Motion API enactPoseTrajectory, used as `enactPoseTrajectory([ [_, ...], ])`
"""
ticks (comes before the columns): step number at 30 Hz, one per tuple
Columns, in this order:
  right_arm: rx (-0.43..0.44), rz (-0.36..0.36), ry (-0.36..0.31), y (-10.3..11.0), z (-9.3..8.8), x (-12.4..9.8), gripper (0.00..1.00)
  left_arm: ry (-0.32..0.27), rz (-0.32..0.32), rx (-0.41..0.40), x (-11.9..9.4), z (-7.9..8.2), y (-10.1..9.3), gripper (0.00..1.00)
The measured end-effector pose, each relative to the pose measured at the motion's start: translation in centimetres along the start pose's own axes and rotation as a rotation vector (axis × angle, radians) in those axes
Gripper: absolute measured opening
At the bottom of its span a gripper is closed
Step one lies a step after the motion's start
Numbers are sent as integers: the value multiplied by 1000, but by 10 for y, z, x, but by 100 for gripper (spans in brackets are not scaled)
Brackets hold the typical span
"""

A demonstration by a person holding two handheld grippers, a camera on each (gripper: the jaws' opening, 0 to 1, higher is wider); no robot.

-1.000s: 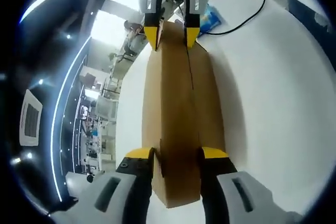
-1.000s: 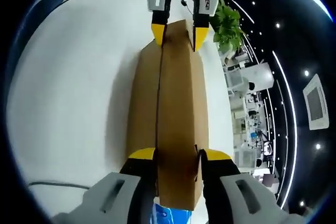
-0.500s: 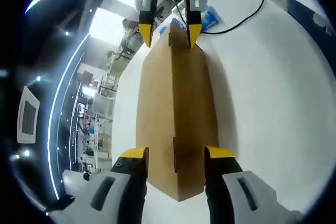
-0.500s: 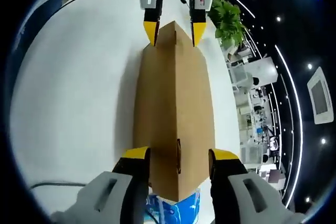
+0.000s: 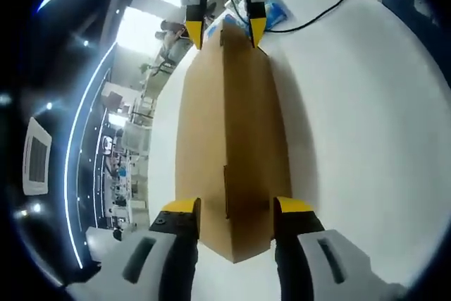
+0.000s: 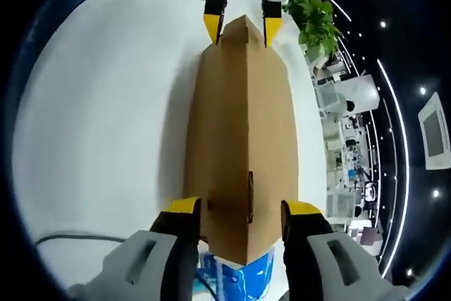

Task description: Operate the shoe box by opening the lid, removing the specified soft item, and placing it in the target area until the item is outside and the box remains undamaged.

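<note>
I see one box (image 5: 232, 139) on the white worktop (image 5: 366, 118), one tool at each end: left tool (image 5: 231, 209) and right tool (image 6: 242, 206) both spread, perhaps touching. One blue packet (image 6: 236, 276) at 6 o'clock.

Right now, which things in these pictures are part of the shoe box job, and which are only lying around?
Part of the job:
- cardboard shoe box, lid closed
- left gripper, at one end of it
- right gripper, at the other end

Only lying around:
- blue packet
- black cable on the white table
- green plant
</note>
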State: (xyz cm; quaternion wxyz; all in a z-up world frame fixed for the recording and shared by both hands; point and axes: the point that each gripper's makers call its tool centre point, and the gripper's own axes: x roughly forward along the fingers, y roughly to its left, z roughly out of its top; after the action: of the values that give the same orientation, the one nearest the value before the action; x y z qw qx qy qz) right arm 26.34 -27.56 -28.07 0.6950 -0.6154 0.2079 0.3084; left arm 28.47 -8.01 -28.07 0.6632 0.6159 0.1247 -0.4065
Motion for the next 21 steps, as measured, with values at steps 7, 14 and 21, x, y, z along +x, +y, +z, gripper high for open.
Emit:
enactPoseTrajectory([
  [7,8,7,18,4,-6,4,38,-6,0,3,5,-7,-5,43],
  [14,2,-16,27,9,-7,9,38,-12,6,-5,10,-7,-9,42],
  [21,12,-41,17,12,-8,13,38,-20,29,-20,14,-8,-14,45],
])
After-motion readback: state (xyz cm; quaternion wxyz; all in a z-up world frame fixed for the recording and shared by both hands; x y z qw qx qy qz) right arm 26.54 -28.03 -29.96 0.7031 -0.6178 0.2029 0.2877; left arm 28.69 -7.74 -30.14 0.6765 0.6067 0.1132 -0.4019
